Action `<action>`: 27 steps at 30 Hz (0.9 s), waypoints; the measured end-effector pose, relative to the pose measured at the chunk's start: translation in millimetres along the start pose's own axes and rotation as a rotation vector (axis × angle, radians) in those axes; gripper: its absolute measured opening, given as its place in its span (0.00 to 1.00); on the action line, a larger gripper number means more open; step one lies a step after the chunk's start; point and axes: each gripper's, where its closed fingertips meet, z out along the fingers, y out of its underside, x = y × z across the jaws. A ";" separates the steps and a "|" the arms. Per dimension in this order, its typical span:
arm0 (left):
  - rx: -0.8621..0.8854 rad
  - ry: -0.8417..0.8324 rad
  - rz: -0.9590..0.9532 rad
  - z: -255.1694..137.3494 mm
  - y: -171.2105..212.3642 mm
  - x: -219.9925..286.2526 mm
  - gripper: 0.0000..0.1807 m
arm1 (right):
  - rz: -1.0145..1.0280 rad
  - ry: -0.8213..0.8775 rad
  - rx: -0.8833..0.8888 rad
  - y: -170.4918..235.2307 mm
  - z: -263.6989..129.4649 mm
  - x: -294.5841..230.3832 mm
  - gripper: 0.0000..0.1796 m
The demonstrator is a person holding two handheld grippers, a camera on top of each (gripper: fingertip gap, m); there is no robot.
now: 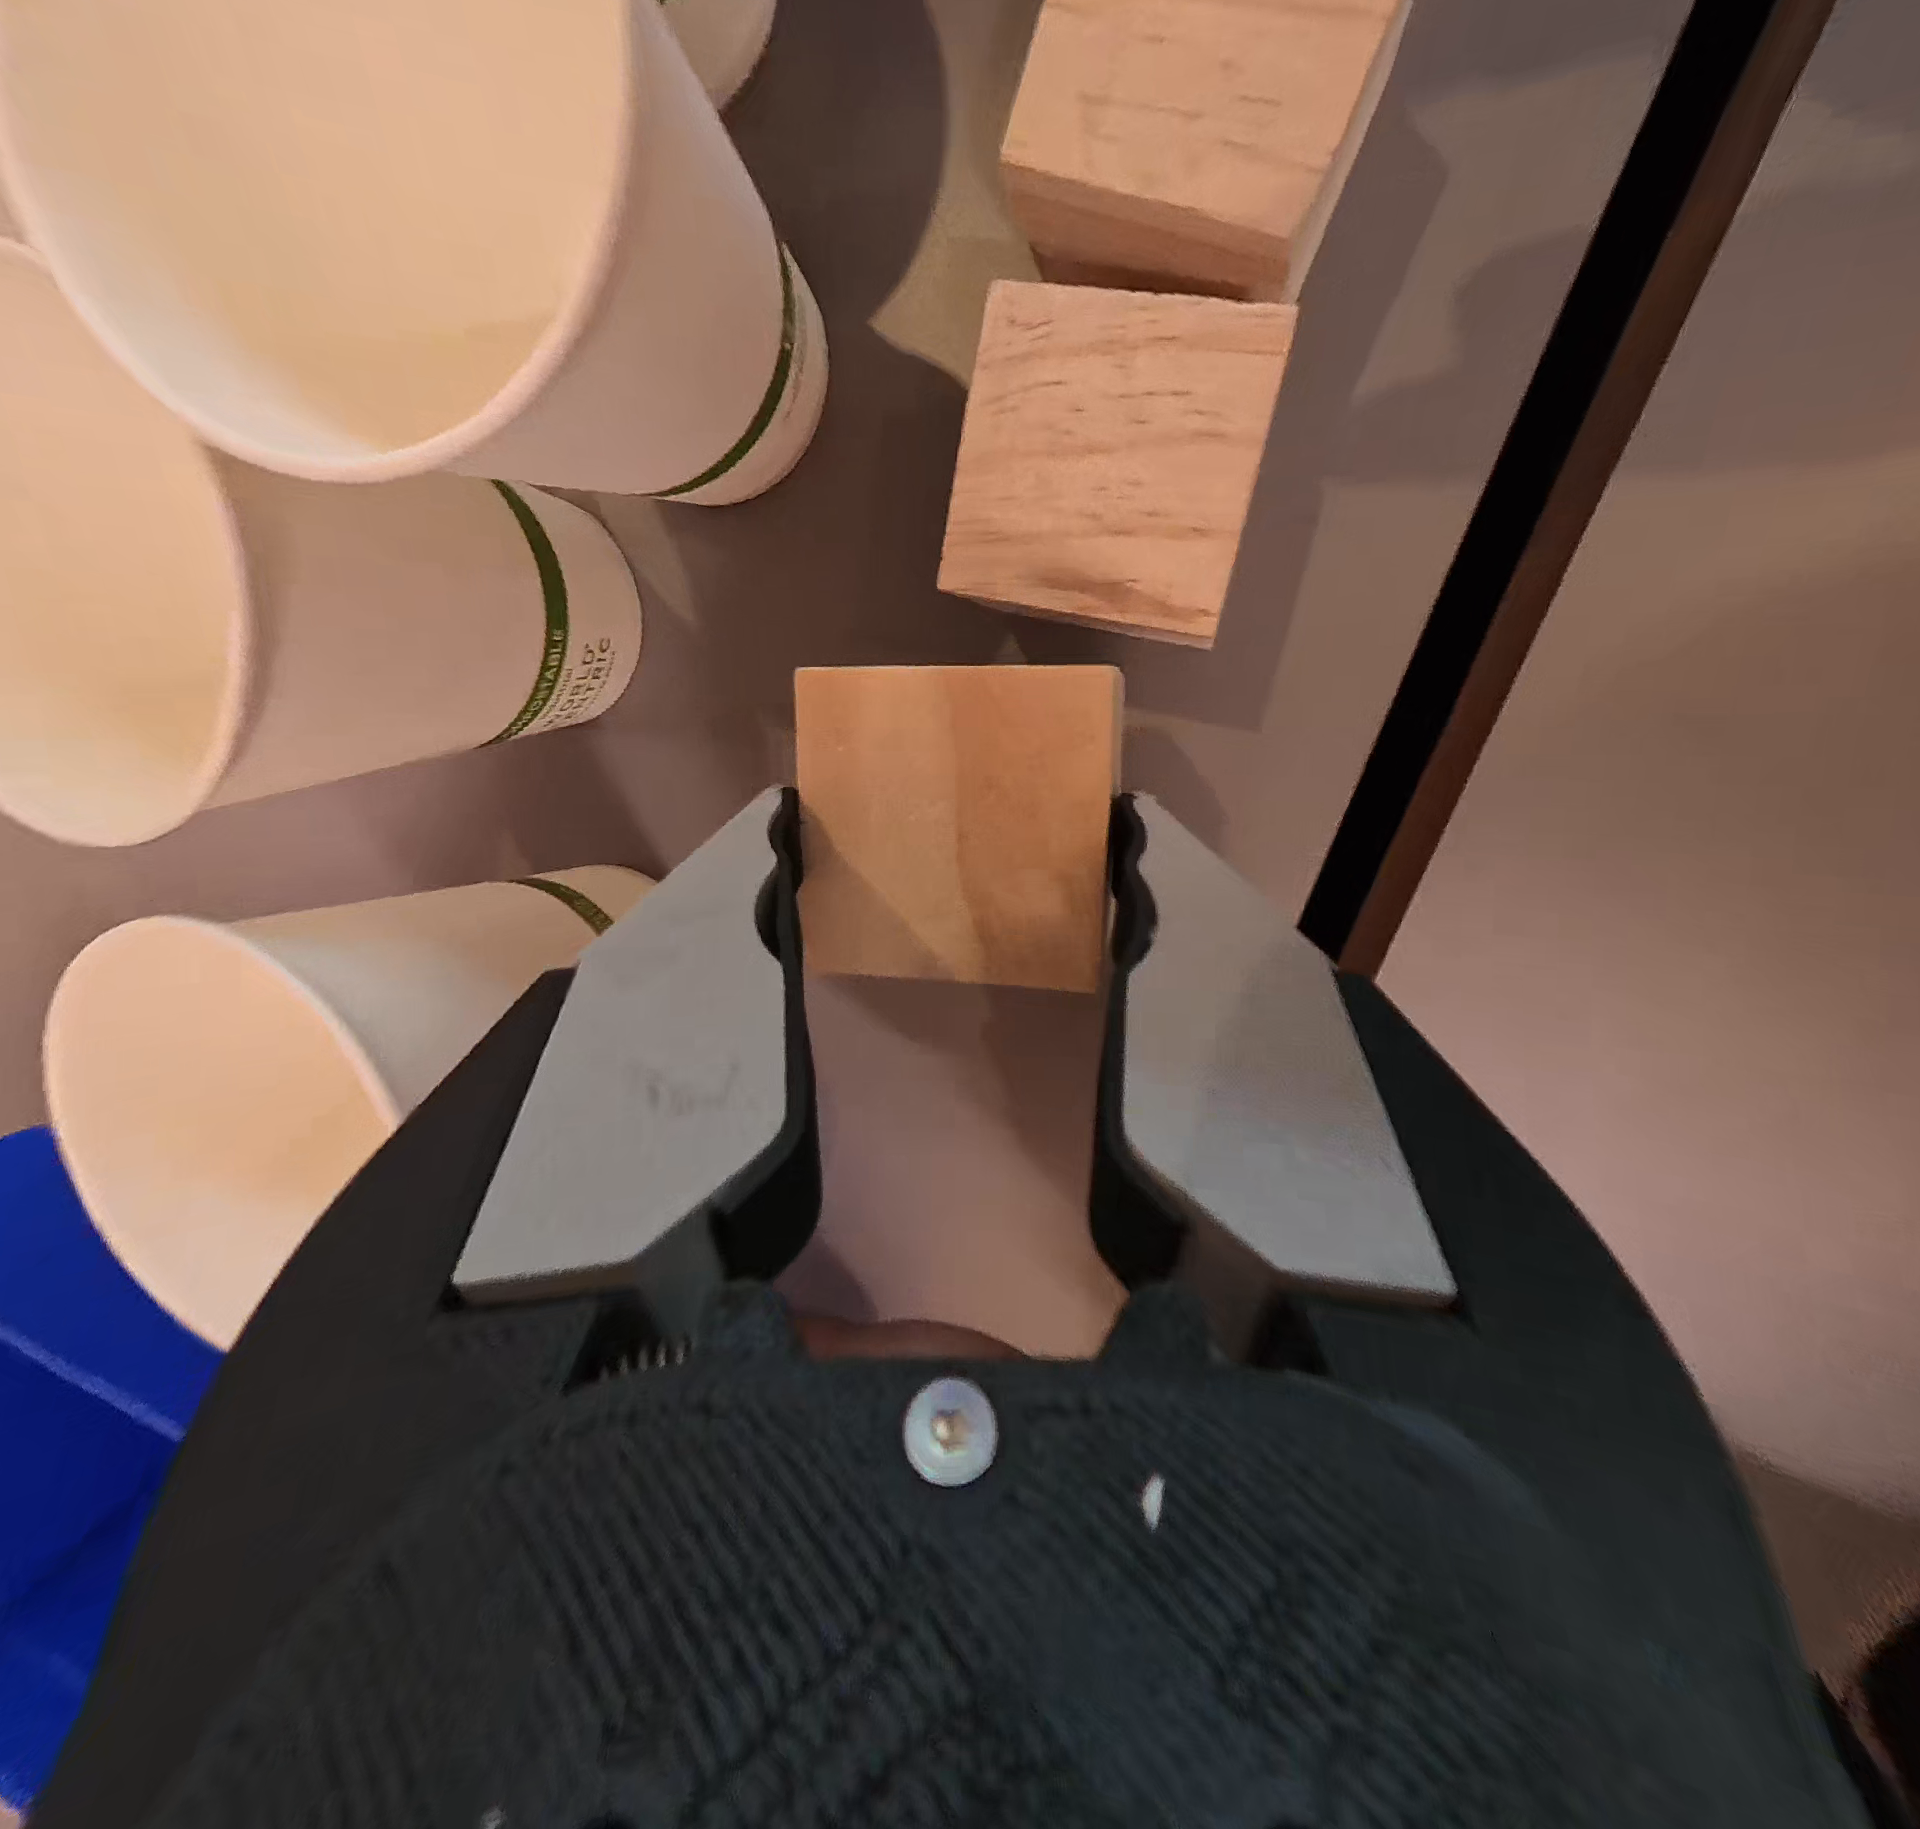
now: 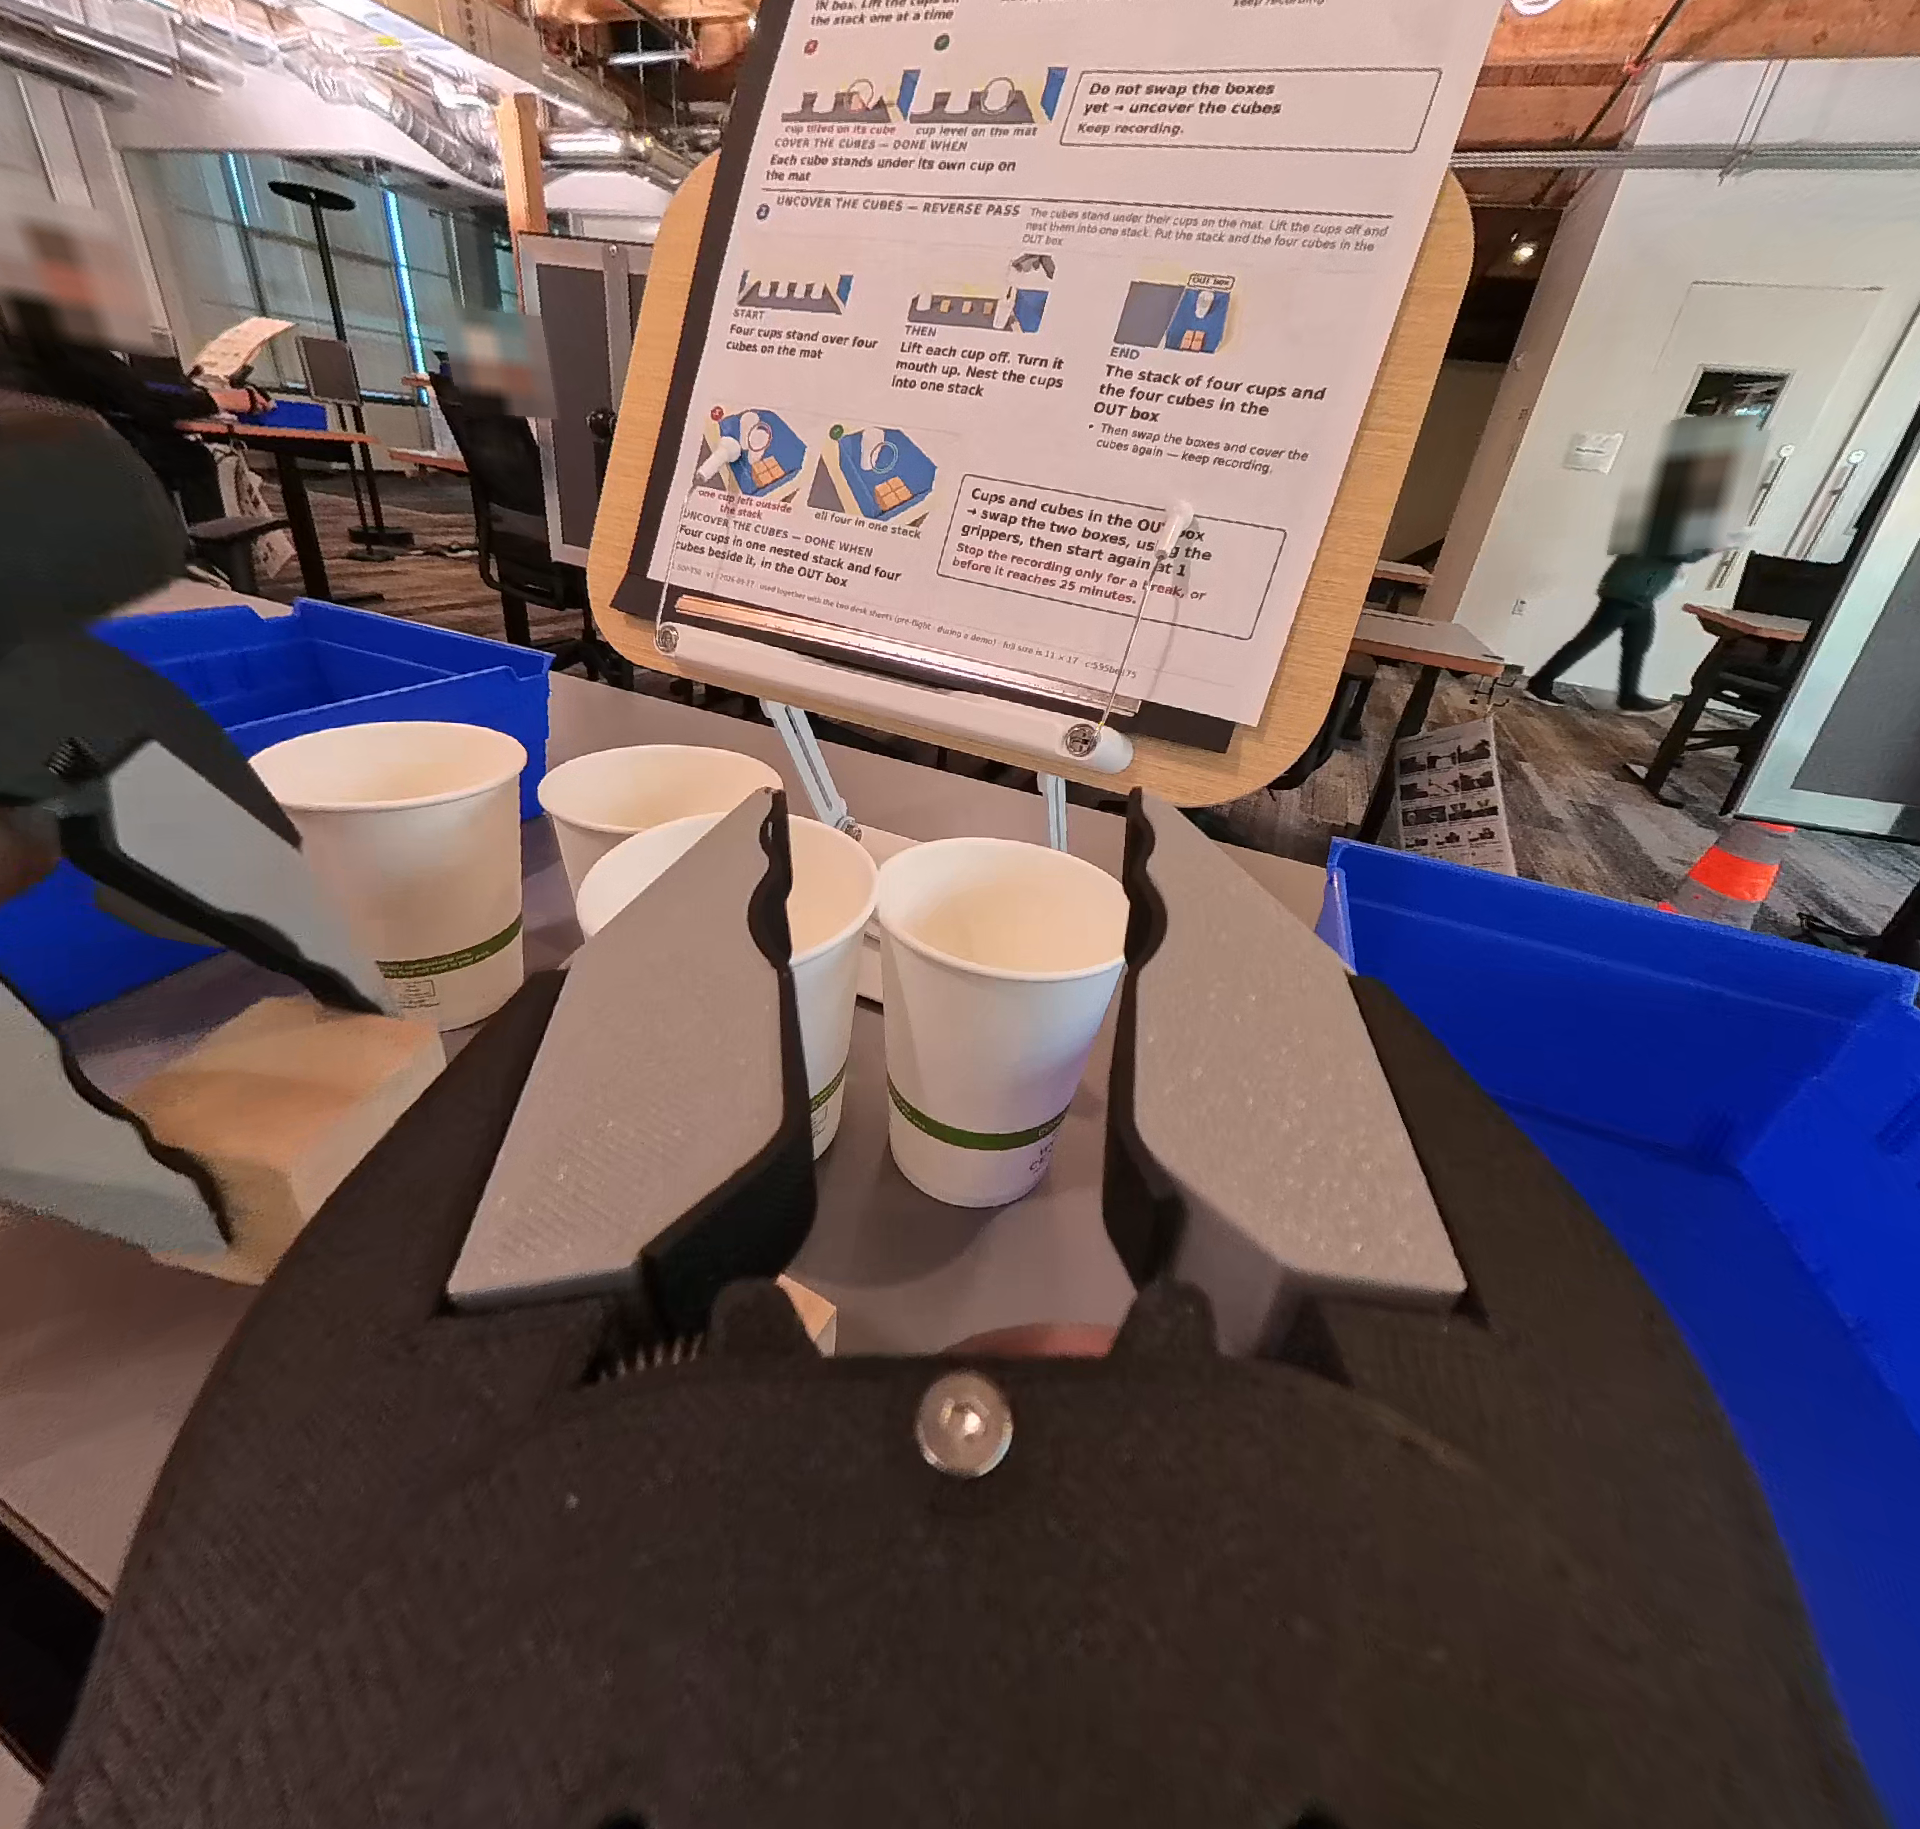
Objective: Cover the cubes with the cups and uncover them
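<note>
Left gripper (image 1: 956, 844) clamped on a wooden cube (image 1: 956, 823), right gripper (image 2: 951, 875) spread and empty; I'd set it well apart from the neighbouring cube (image 1: 1117, 460), leaving cup clearance.

A grey surface (image 1: 862, 221) carries everything; its dark edge (image 1: 1558, 429) runs along the right of the left wrist view. On it stand four white paper cups, mouth up, each with a green band near the base: in the right wrist view, one at the left (image 2: 410, 865), one behind (image 2: 644, 787), one in the middle partly hidden (image 2: 831, 906), and one at the right (image 2: 997, 1010). Beside the cups, two wooden cubes (image 1: 1117, 460) (image 1: 1195, 86) rest on the surface near its edge, close together. A blue bin (image 2: 343, 667) sits at the far left, another (image 2: 1662, 1104) at the right. The white foot of a document stand (image 2: 904, 849) rests behind the cups.
</note>
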 end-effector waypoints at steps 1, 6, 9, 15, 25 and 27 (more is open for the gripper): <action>-0.016 0.013 0.010 3.9 1.8 2.3 0.32 | 0.000 0.000 0.000 -0.1 -0.1 -0.1 0.35; -0.079 0.030 0.044 18.8 16.0 2.2 0.32 | 0.003 -0.002 0.002 -0.6 -0.2 -0.1 0.35; -0.092 0.048 0.044 22.4 22.8 3.2 0.32 | 0.002 -0.004 0.004 -1.3 -0.5 -0.6 0.35; -0.089 0.069 0.039 20.7 30.8 2.5 0.32 | 0.002 -0.004 0.002 -0.6 -0.1 -0.5 0.35; -0.034 0.035 -0.011 11.3 25.2 -3.9 0.32 | 0.001 -0.006 -0.007 2.0 1.0 -1.2 0.35; -0.015 0.026 -0.025 5.4 22.9 -5.8 0.33 | -0.001 -0.006 -0.007 1.8 1.0 -1.5 0.35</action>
